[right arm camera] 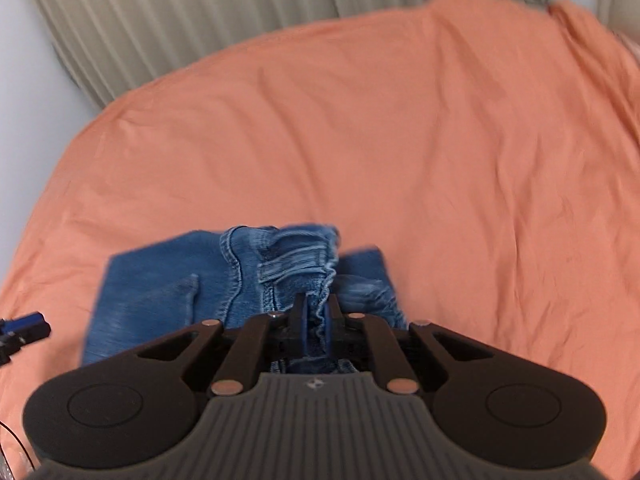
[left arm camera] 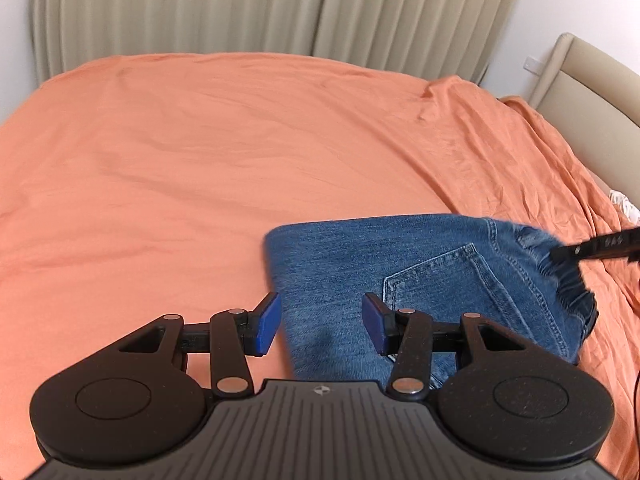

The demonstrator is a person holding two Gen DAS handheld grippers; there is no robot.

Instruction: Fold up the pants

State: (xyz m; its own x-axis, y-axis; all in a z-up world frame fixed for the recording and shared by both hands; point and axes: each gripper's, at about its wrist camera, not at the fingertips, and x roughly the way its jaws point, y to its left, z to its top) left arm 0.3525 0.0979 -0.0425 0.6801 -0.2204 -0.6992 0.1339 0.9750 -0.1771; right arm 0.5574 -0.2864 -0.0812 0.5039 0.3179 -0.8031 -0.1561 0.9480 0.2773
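Note:
Blue denim pants [left arm camera: 400, 276] lie folded on the orange bed sheet [left arm camera: 200, 152], back pocket up. My left gripper [left arm camera: 322, 326] is open and empty, hovering over the pants' left edge. My right gripper [right arm camera: 316, 314] is shut on the elastic waistband of the pants [right arm camera: 296, 264] and holds that bunched edge up a little. The right gripper also shows in the left wrist view [left arm camera: 596, 248] at the pants' right end. The left gripper's tip shows in the right wrist view [right arm camera: 24, 326] at the far left.
The orange sheet [right arm camera: 360, 140] covers the whole bed. Beige curtains [left arm camera: 260, 8] hang behind it. A padded beige headboard [left arm camera: 592, 92] stands at the right. A white object [left arm camera: 624, 202] lies at the bed's right edge.

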